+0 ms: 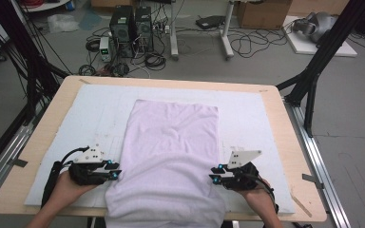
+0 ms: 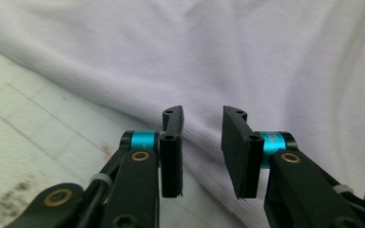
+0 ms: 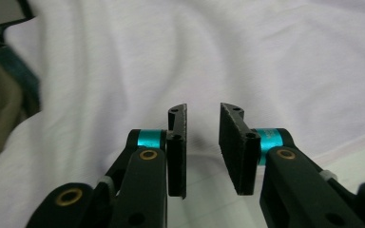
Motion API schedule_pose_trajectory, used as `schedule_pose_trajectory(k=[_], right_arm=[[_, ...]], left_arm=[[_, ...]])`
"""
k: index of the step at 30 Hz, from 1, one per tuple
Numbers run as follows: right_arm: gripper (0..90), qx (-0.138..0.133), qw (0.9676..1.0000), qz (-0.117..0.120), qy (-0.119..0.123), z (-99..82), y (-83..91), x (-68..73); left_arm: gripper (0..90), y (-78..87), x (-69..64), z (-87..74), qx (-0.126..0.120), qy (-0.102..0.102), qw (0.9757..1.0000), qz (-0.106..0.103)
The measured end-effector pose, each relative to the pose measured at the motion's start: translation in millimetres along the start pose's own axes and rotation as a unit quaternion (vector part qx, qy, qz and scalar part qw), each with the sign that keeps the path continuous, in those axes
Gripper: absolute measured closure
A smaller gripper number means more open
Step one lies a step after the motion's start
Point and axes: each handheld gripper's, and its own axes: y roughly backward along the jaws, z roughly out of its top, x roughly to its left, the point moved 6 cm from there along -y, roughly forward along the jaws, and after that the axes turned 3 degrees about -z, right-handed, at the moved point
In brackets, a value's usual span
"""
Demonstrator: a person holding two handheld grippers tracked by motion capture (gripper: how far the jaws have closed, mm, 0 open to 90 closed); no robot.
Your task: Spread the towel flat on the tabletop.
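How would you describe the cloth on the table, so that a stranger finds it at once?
Start from the wooden table with the white foam mat on top. In the mat's middle lies the pale lilac ribbed towel, its near end hanging over the table's front edge. It is the one soft, wrinkled thing, between the left gripper and right gripper.

Two hands hold a gripper each, low at the near side, jaws parted and pointing inward at one another.

The left hand comes in from the bottom left corner and wraps the back of the left gripper, whose jaws point to the right with a gap between them and nothing in it. The right hand comes in from the bottom right and holds the right gripper, whose jaws point left, likewise apart and holding nothing. Each gripper carries a grey three-cornered plate on top and trails a black cable back along the forearm.
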Motion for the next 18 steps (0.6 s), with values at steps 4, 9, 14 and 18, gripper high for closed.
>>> schedule_pose_trajectory(k=[4, 9, 14, 18], right_arm=[[69.1, 0.009, 0.9993, -0.030, -0.020, 4.9, -4.2, -27.1], [62.8, 0.033, 0.9969, -0.056, -0.045, 2.9, -18.4, -57.1], [73.1, 0.064, 0.9959, -0.045, -0.046, -2.4, -37.9, -64.3], [87.5, 0.076, 0.9953, -0.053, -0.028, 1.0, -38.1, -67.1]], left_arm=[[68.1, -11.3, 14.8, 5.1, 0.004, 0.019, 0.9997, 0.017], [73.5, -30.9, 24.2, 6.4, 0.023, 0.033, 0.9989, 0.026], [86.0, -30.9, 26.0, 8.7, 0.025, 0.023, 0.9989, 0.032], [86.3, -19.9, 36.1, 9.6, 0.016, 0.031, 0.9973, 0.065]])
